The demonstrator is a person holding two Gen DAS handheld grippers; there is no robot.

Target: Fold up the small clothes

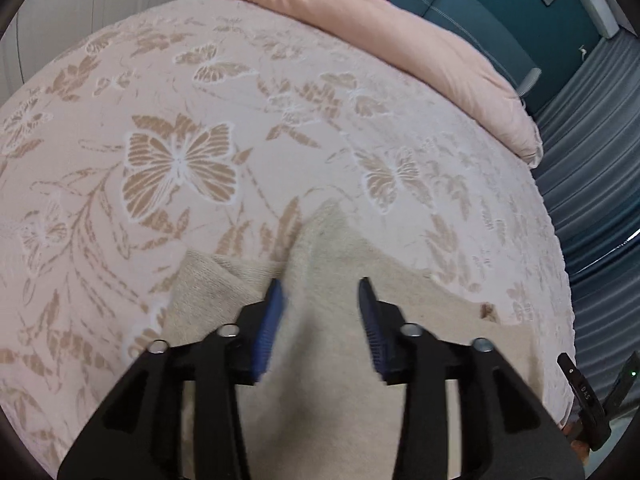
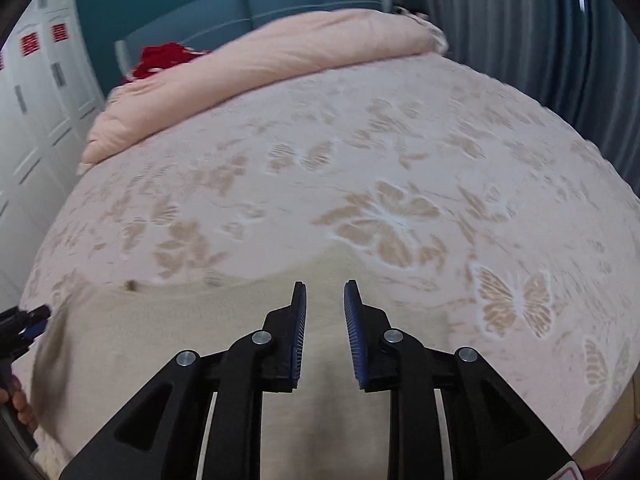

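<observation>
Both grippers, left and right, hang with jaws apart and empty just above a cream knitted garment lying on the butterfly bedspread. It looks soft, light and floppy; best pinched at an edge or corner.

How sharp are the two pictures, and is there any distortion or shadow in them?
Left wrist view: mostly sharp on the butterfly bedspread, though the left gripper has a smeared left pad; fisheye bulges the bed. Right wrist view: motion blur softens the bedspread and the pink pillow, while the right gripper stays crisp. Soft shadow lies on the cream garment below the fingers.
</observation>
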